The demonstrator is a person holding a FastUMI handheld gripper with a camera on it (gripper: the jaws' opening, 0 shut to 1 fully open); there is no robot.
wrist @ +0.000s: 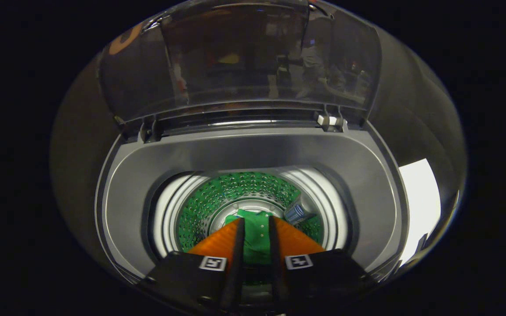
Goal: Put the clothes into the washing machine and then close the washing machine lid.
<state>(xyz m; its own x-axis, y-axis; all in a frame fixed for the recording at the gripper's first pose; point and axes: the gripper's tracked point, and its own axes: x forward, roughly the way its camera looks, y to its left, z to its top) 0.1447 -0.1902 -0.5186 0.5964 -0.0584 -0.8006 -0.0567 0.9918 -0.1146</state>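
While the washing machine (253,149) stands with its top open, its grey upper frame rings the whole area ahead of the fingers, and the round opening lies straight beyond them. Behind the opening, farther off than anything else, the clear lid (240,57) is raised upright on its hinges, and dim reflections cross its surface. Below the frame sits the drum (200,206), a pale ring at its mouth and a perforated wall inside that looks green. Within the drum, just beyond the fingertips and showing through the narrow gap between them, lies a green shirt (256,235) with a collar and a row of small buttons. A small striped object (296,213) rests against the drum wall, to the right of the fingers and slightly beyond them; its nature cannot be told. The gripper (256,221) points down into the opening, its fingers standing close together and nearly parallel, with the cloth seen in the gap between them. Whether they pinch the shirt or are merely held over it cannot be told.
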